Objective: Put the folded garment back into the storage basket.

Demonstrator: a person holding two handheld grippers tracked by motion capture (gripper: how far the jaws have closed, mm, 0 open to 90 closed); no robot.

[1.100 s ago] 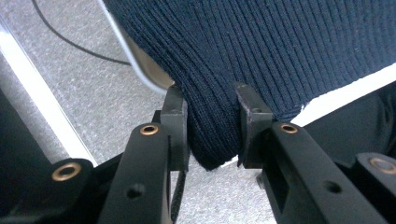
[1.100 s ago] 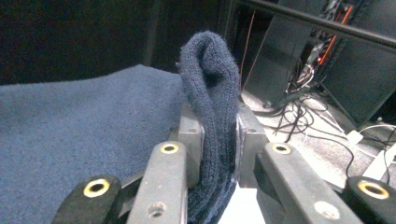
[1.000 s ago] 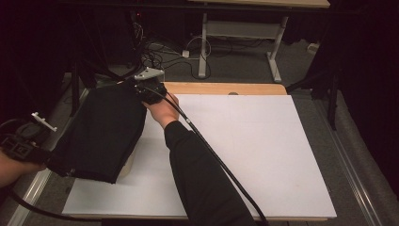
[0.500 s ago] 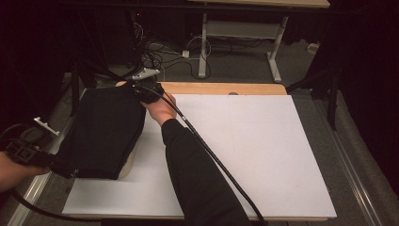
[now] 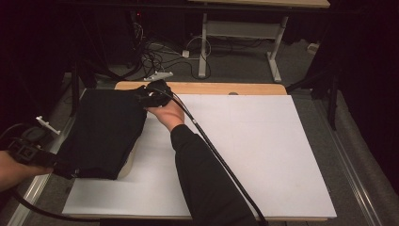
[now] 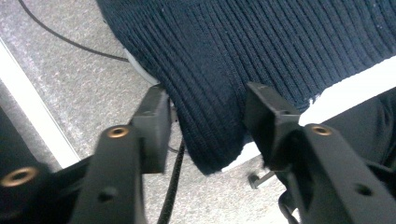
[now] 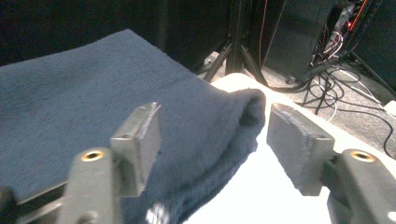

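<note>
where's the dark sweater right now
In the high view the sweater lies on the table's left side, overhanging its left edge, between the left tool and the right tool.

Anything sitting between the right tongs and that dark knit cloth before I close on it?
Nothing visible. The folded corner of the dark knit cloth already lies in the gap of the open right tongs, over the white table sheet.

A lab or workshop: bare work table [image 5: 263, 155], tangled floor cables [image 5: 162, 54], dark equipment stands [image 7: 233, 51].
</note>
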